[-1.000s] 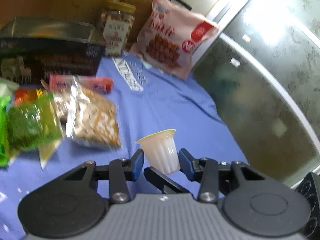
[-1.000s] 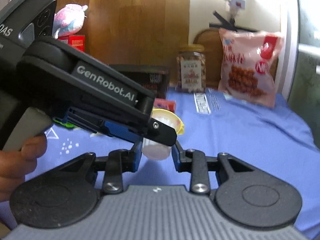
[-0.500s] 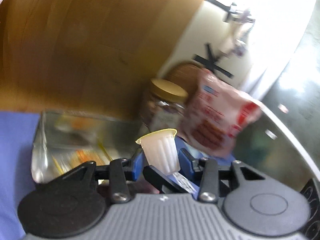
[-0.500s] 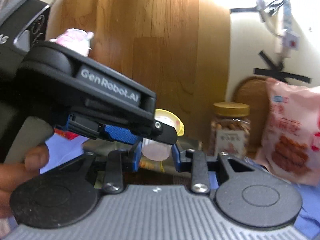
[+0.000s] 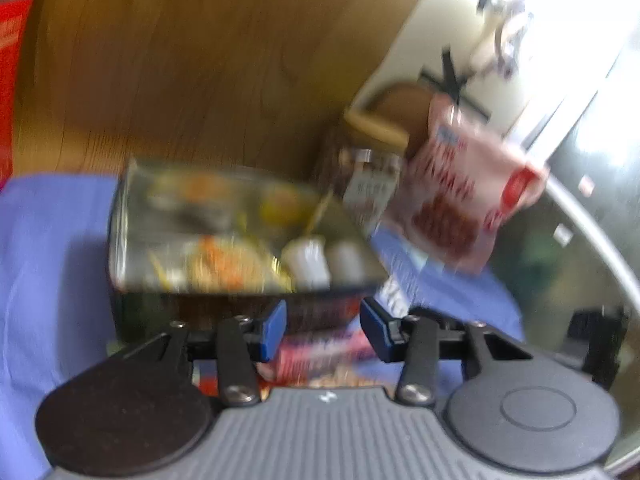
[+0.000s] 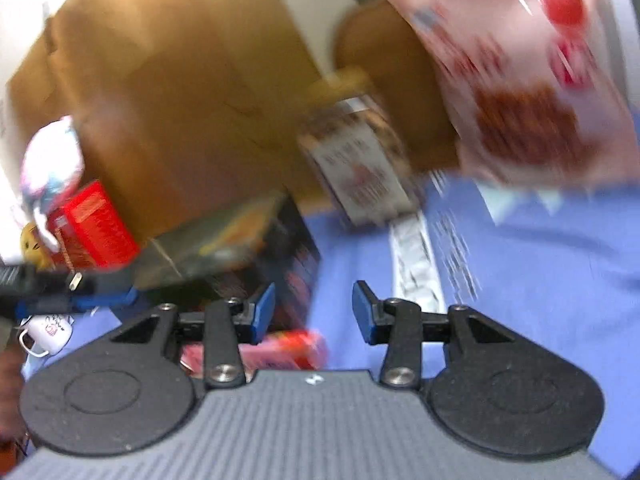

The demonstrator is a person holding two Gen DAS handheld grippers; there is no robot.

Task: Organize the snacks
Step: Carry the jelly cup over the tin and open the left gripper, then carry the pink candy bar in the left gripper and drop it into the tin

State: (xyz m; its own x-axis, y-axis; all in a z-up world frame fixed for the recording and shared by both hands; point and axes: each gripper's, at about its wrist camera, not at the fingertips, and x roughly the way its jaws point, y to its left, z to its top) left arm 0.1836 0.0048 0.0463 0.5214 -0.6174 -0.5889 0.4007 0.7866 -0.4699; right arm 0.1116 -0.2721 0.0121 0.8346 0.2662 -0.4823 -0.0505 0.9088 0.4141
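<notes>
Left tongs point(image 5: 322, 330) and right tongs point(image 6: 314, 312), both empty, are opening; snack tin point(image 5: 240, 288) lies directly ahead of the left.

Home setting: counter under blue cloth point(image 6: 540, 280), snack jar point(image 6: 356, 160), pink snack bag point(image 6: 520, 80), plush toy point(image 6: 48, 168), mug point(image 6: 46, 330), wood panel point(image 5: 180, 80) behind.

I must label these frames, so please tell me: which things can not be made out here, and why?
- Left wrist view: the snacks in the tin are smeared by motion blur; only two pale cups read.
- Both views: print on the jar and the pink bag is blurred.
- Right wrist view: the bag's top is cut by the edge; the mug is partly cut off at the left edge.
- Left gripper and right gripper: jaws opening, nothing between them.
</notes>
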